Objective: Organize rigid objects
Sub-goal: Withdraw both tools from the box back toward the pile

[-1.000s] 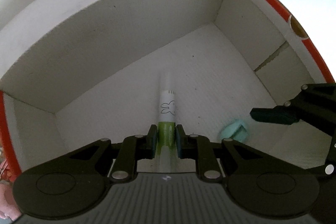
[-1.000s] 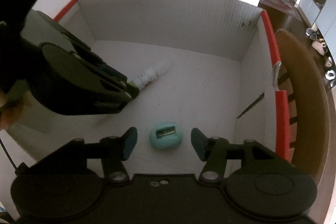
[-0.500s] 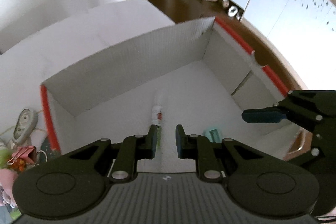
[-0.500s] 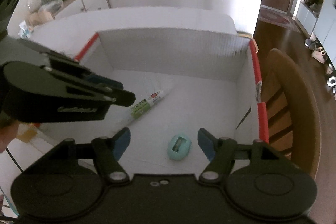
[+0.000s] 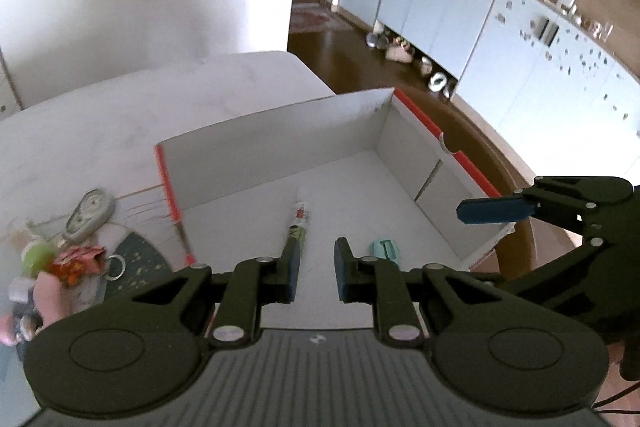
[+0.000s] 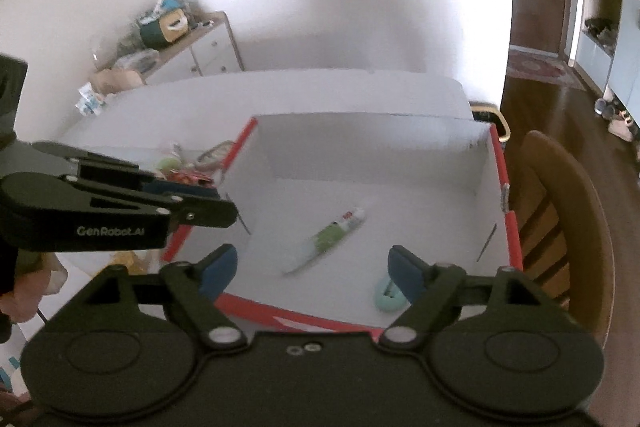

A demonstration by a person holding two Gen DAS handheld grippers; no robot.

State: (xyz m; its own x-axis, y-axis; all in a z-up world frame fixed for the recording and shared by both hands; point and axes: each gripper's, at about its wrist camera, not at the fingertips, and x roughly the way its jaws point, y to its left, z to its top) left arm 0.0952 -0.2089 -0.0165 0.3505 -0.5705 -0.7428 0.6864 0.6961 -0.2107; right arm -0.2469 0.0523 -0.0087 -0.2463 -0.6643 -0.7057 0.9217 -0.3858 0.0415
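Observation:
A white cardboard box [image 5: 280,147] with red edges stands on the table. On its floor lie a green-and-white tube [image 5: 298,223] and a small teal oval object [image 5: 384,249]. My left gripper [image 5: 318,267] hovers above the box's near edge, its jaws nearly together with nothing between them. In the right wrist view the tube [image 6: 332,235] lies diagonally and the teal object [image 6: 386,301] peeks out behind the right finger. My right gripper [image 6: 312,259] hangs over the near red rim, its jaws opening wide and holding nothing. The left gripper [image 6: 224,211] also shows there, at the left.
Left of the box lie a grey oval item [image 5: 90,213], a green ball [image 5: 38,255], a red-orange crumpled thing [image 5: 76,263] and a metal ring [image 5: 114,267]. A wooden chair [image 6: 568,227] stands against the box's right side. The white table [image 5: 120,115] extends behind the box.
Both grippers have risen and drawn back out of the box. The left one no longer holds the tube, which lies on the box floor. The right jaws have spread wider.

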